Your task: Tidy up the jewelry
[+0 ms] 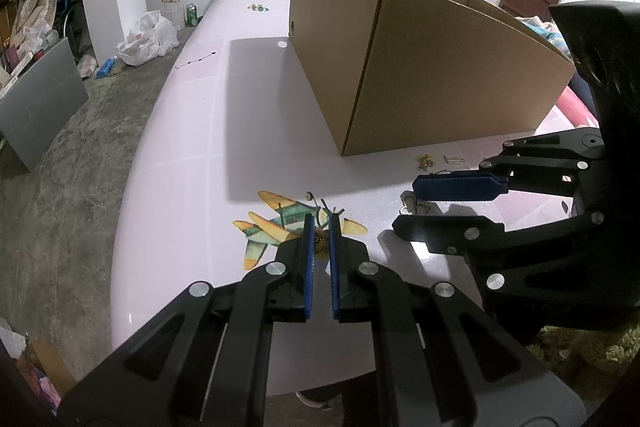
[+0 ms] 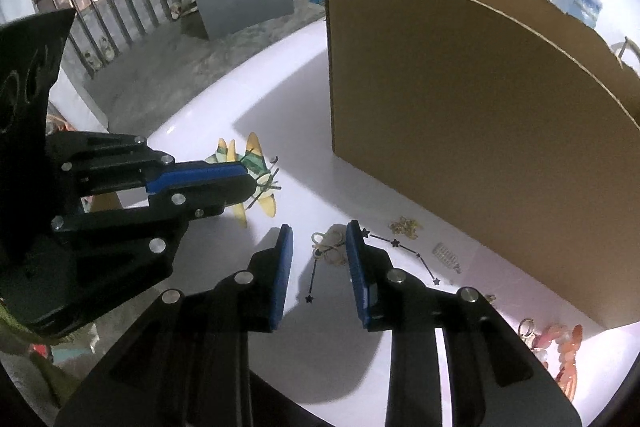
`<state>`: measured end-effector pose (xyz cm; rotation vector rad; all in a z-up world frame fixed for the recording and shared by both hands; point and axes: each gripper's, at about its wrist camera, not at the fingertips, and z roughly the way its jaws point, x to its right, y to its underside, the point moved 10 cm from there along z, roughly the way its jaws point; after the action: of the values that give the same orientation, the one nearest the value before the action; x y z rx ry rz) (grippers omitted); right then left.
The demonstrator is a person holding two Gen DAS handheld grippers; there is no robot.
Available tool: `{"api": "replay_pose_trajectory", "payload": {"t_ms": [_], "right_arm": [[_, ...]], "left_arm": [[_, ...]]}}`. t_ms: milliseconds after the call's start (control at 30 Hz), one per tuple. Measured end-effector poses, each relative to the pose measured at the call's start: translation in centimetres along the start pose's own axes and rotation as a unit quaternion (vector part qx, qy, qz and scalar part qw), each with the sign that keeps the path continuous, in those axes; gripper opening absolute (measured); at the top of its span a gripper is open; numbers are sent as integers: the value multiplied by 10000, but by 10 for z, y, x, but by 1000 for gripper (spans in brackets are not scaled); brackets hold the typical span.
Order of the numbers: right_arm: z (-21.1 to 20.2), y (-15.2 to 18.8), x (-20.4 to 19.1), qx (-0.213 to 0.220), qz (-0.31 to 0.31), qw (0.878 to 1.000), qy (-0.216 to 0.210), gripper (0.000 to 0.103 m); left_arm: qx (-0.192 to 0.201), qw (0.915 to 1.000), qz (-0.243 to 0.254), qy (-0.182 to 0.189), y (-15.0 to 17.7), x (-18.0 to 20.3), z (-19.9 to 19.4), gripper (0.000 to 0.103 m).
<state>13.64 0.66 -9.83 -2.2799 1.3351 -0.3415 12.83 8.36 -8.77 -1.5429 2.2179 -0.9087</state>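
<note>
My left gripper point(image 1: 322, 227) is shut on a small bronze flower-shaped ornament point(image 1: 321, 239), held just above the plane sticker point(image 1: 276, 223) on the pale pink table point(image 1: 192, 131). My right gripper point(image 2: 318, 237) is open, low over the table, with a gold bow-shaped piece point(image 2: 334, 245) and a thin black star chain point(image 2: 394, 243) between and beside its fingers. A gold cluster point(image 2: 406, 225) and a small silver comb clip point(image 2: 446, 254) lie near the large cardboard box point(image 2: 460, 115). The right gripper also shows in the left wrist view point(image 1: 412, 205).
The tall cardboard box point(image 1: 420, 67) stands close behind the jewelry. Pink and orange beaded pieces point(image 2: 560, 351) and rings lie at the table's right. Another black chain point(image 1: 196, 61) lies far back on the table. The table's left edge drops to a concrete floor.
</note>
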Motion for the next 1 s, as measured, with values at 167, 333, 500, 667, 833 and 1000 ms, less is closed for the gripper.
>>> {"api": "replay_pose_trajectory", "payload": {"t_ms": [167, 333, 500, 667, 833, 1000], "right_arm": [[5, -13, -2, -188, 26, 9998, -32, 21], [7, -13, -4, -265, -73, 9996, -30, 18], [7, -14, -3, -243, 34, 9996, -163, 12], [8, -14, 3, -186, 228, 9993, -248, 12], [2, -8, 9, -161, 304, 9990, -268, 0], [-7, -7, 13, -56, 359, 9990, -277, 0]], "left_arm": [[1, 10000, -2, 0, 0, 0, 0, 6], [4, 10000, 0, -6, 0, 0, 0, 6], [8, 10000, -1, -9, 0, 0, 0, 6], [15, 10000, -4, -4, 0, 0, 0, 6], [18, 10000, 0, -3, 1, 0, 0, 6], [32, 10000, 5, 2, 0, 1, -2, 6]]}}
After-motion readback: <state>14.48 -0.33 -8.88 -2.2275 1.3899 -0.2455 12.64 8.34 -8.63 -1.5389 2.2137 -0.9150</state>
